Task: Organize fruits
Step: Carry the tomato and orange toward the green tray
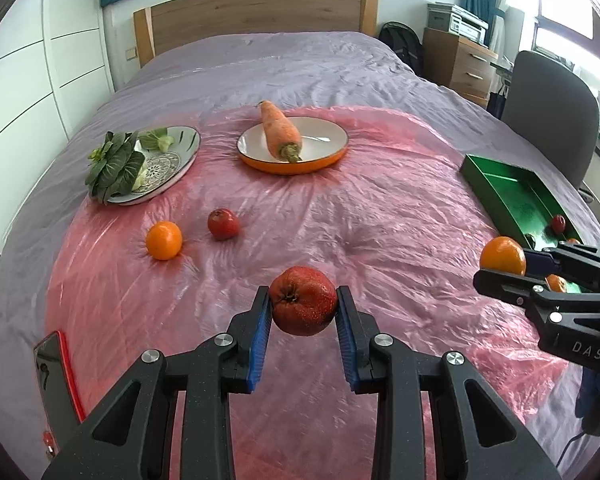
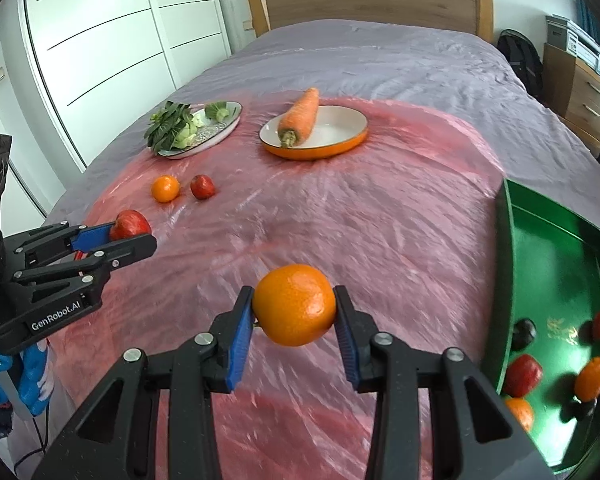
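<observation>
Tray (image 2: 516,248) cut off at right — left tongs (image 1: 303,309) pinch an apple (image 1: 303,300), right tongs (image 2: 294,307) an orange (image 2: 294,304).

1. Red apple (image 1: 303,301) – dull red with pale speckles, between blue pads (image 1: 261,340) on the black left gripper (image 1: 303,312).
2. Orange (image 2: 294,304) – bright orange, in the black right gripper (image 2: 294,312).
3. Tray (image 2: 512,264) – glossy green.
4. Plate (image 1: 300,162) under the orange carrot (image 1: 280,128) – white inside, orange outside.
5. Patterned plate (image 1: 172,164) – grey mandala print, dark green leaves (image 1: 114,168).
6. Plastic sheet (image 1: 380,220) – translucent pink over a mauve bedcover (image 1: 260,64).
</observation>
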`<action>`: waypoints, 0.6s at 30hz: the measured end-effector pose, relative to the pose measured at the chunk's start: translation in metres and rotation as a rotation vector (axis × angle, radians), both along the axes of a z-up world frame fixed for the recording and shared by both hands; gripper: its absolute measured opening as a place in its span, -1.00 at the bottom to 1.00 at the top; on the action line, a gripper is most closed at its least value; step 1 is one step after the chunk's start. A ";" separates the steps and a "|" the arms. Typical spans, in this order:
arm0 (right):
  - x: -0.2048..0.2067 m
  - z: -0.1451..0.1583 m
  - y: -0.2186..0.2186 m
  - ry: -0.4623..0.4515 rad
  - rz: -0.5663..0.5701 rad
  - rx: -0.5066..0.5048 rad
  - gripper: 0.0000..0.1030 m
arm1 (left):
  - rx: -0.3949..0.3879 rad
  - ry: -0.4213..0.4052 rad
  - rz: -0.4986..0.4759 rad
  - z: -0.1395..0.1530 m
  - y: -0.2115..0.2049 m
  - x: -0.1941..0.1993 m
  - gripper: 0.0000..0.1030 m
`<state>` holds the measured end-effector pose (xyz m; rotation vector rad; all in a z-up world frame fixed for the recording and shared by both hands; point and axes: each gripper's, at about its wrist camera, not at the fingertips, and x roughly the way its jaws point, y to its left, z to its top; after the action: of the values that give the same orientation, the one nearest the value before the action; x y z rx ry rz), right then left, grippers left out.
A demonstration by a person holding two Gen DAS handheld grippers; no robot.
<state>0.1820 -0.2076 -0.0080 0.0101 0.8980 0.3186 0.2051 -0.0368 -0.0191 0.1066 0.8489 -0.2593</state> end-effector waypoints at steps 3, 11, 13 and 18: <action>-0.008 0.001 -0.011 0.000 -0.014 -0.007 0.15 | 0.012 0.001 -0.018 0.002 -0.011 -0.006 -0.47; -0.027 0.007 -0.051 -0.004 -0.069 -0.016 0.15 | 0.022 0.003 -0.061 0.006 -0.041 -0.015 -0.47; -0.030 0.008 -0.062 -0.006 -0.081 -0.014 0.15 | 0.029 0.005 -0.074 0.007 -0.050 -0.017 -0.47; -0.037 0.009 -0.087 -0.010 -0.112 -0.018 0.15 | 0.038 0.007 -0.105 0.010 -0.073 -0.020 -0.47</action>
<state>0.1445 -0.2950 0.0010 0.0417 0.8868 0.2060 0.1848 -0.1100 -0.0094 0.1860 0.8562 -0.3421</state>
